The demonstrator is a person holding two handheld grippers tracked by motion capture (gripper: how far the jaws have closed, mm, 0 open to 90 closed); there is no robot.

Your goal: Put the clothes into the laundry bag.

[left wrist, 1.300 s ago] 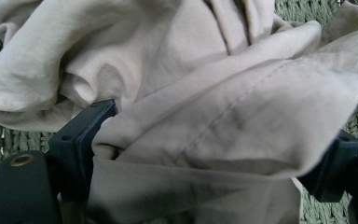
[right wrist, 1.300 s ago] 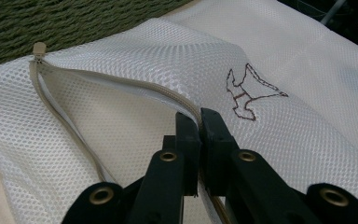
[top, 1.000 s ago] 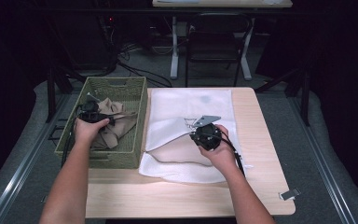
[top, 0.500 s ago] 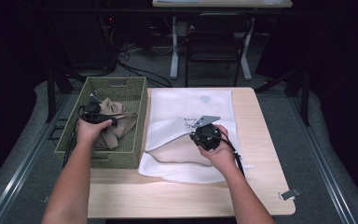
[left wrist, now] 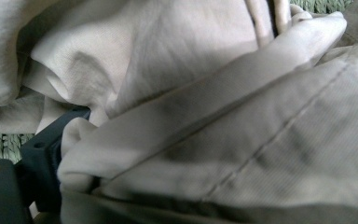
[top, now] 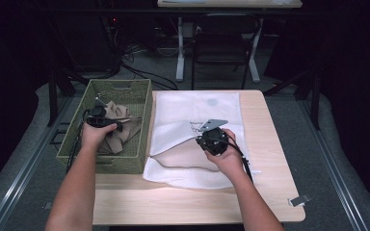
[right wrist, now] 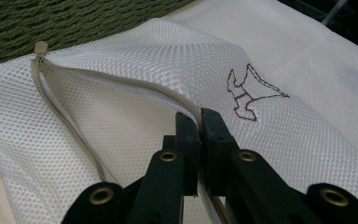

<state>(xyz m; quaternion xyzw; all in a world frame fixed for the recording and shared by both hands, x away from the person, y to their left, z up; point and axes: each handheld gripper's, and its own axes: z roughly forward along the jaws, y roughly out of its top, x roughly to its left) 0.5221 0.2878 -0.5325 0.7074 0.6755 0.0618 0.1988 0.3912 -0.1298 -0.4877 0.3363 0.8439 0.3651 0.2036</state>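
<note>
Right gripper (right wrist: 199, 122): jaws clamped on zipper edge of white mesh bag (top: 192, 113), table centre. Left gripper (top: 118, 126): buried in beige garment (left wrist: 214, 116) inside green basket (top: 139, 103), nine o'clock; jaw state cannot be told.

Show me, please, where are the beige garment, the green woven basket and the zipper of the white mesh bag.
beige garment (left wrist: 242, 140), left gripper view, on a stitched fold of the cloth.
green woven basket (top: 123, 85), high view, on its far rim.
zipper of the white mesh bag (right wrist: 135, 84), right gripper view, on the upper tape of the open zipper.
</note>
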